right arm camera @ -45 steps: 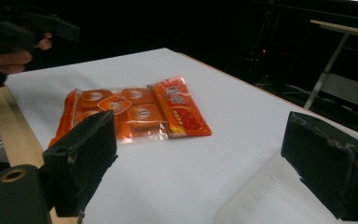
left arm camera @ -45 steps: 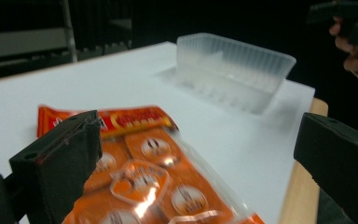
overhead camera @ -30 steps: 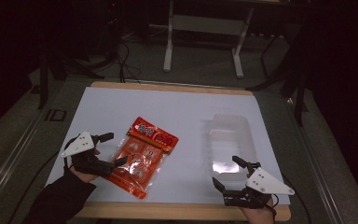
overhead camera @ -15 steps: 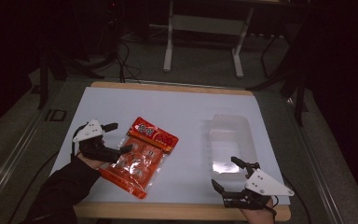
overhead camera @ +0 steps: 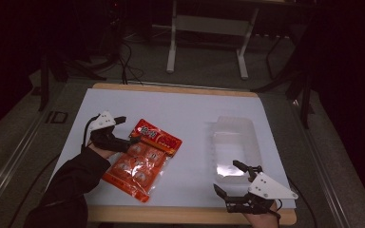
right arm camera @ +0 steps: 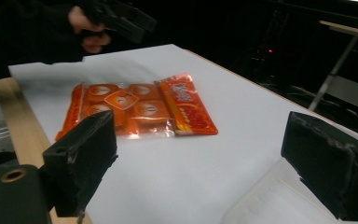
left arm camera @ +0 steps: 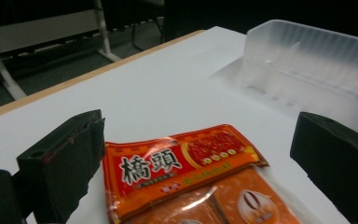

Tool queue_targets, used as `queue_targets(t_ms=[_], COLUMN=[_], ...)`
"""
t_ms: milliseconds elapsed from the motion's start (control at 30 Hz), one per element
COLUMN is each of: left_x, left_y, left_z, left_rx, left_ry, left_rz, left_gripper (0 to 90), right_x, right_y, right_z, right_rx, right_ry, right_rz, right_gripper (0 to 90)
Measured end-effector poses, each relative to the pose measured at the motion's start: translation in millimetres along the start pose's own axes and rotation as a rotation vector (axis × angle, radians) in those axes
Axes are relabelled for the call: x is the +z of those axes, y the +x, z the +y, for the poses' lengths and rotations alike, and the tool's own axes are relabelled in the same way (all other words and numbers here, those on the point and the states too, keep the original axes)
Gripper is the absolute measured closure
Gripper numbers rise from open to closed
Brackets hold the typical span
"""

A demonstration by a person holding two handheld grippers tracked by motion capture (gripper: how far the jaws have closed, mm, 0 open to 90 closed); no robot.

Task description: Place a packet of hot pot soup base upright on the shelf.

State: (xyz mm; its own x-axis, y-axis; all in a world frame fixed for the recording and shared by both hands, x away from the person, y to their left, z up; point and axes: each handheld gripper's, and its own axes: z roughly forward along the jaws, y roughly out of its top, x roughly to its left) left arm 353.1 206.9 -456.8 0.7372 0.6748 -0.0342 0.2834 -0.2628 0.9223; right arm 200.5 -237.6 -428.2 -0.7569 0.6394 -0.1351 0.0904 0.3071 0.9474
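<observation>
On the left half of the white-covered desk (overhead camera: 180, 114) the orange snack packet (overhead camera: 145, 159) is lying flat, its red printed header pointing toward the far side and its clear lower end reaching near the front edge. The left tongs (overhead camera: 123, 133) are hovering at the packet's upper left corner with jaws spread wide, the header sitting between them in the left gripper view (left arm camera: 186, 158), and nothing is being gripped. The right tongs (overhead camera: 228, 178) are waiting near the front right edge, also wide and empty, just in front of the clear plastic bin (overhead camera: 235, 145). The likely risk is a poor bite: the packet is lying thin and slick against the sheet, so jaws closing too high would probably be sliding over the film, or pinching and rucking the white cover along with it. A grip on one corner alone could be letting the floppy packet sag and swing, catching the bin's near wall on the way over. Between packet and bin the desk is offering broad open room, while the front edge beside the packet's lower end is leaving little margin for a nudge.
</observation>
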Motion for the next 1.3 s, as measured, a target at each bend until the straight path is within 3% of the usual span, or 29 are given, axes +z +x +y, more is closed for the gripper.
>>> queue_targets(t_ms=[300, 533, 867, 967, 1100, 1300], left_x=[32.0, 51.8, 68.9, 73.6, 81.4, 91.6], left_y=[26.9, 46.9, 70.2, 77.0, 82.6, 86.3], left_z=[-9.4, -20.0, -29.3, -33.3, -34.4, -39.1], left_rx=[-0.014, -0.091, -0.119, -0.132, -0.130, -0.144], left_ry=[0.075, 0.118, 0.176, 0.175, 0.211, 0.263], left_rz=[0.045, 0.033, 0.071, 0.062, 0.043, -0.029], left_gripper=[10.1, 21.4, 29.1, 31.3, 33.9, 40.9], right_x=[-0.1, 0.5, 2.3, 1.5, 3.3, 5.1], right_y=[1.7, 1.2, 1.1, 0.8, 0.3, 0.0], right_z=[-1.2, -2.8, -4.1, -3.3, -4.4, -5.9], right_rx=[-0.007, -0.003, 0.013, 0.033, 0.032, 0.034], right_ry=[0.000, 0.006, 0.020, 0.018, 0.028, 0.032], right_rz=[0.007, 0.013, 0.030, 0.037, 0.036, 0.037], right_gripper=[10.2, 10.2, 10.2, 10.2, 10.3, 10.3])
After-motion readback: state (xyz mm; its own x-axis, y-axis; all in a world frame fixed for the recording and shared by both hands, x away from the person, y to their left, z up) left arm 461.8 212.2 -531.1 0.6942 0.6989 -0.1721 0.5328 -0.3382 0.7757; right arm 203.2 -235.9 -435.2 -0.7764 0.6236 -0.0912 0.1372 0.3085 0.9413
